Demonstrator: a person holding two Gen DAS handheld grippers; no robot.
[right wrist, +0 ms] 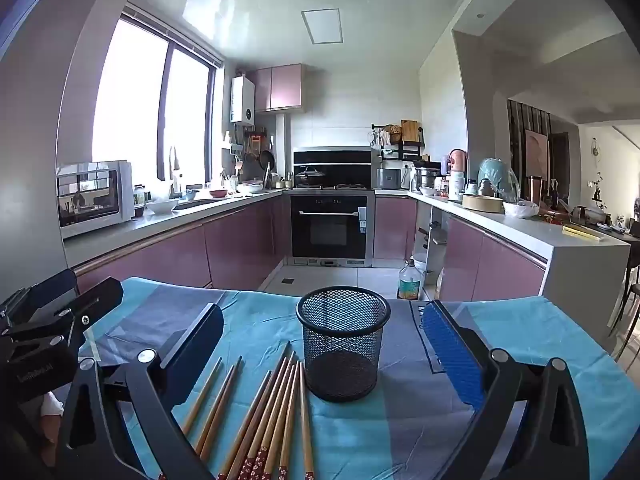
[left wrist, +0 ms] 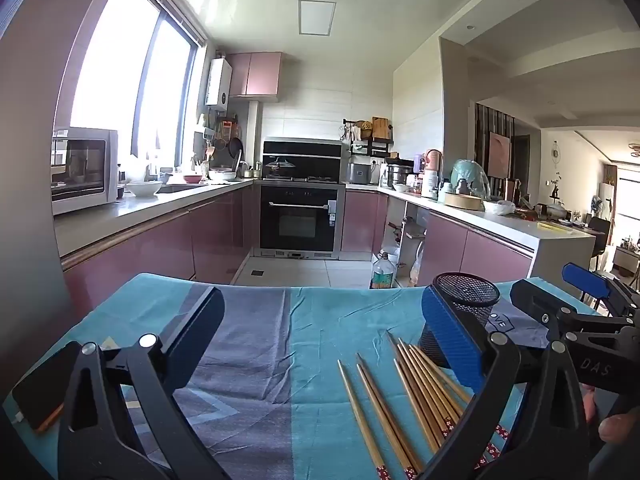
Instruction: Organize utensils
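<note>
wooden chopsticks (right wrist: 276,412) beside mesh cup (right wrist: 342,344), patterned ends seemingly cut off

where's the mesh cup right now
The mesh cup stands upright on the blue cloth, centre of the right wrist view, just right of the chopsticks.

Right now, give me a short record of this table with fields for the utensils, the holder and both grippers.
utensils: wooden chopsticks with red patterned ends, lying loose on the blue cloth
holder: black wire-mesh cup, upright, empty, right of the chopsticks
left gripper: open, holding nothing
right gripper: open, holding nothing
</note>
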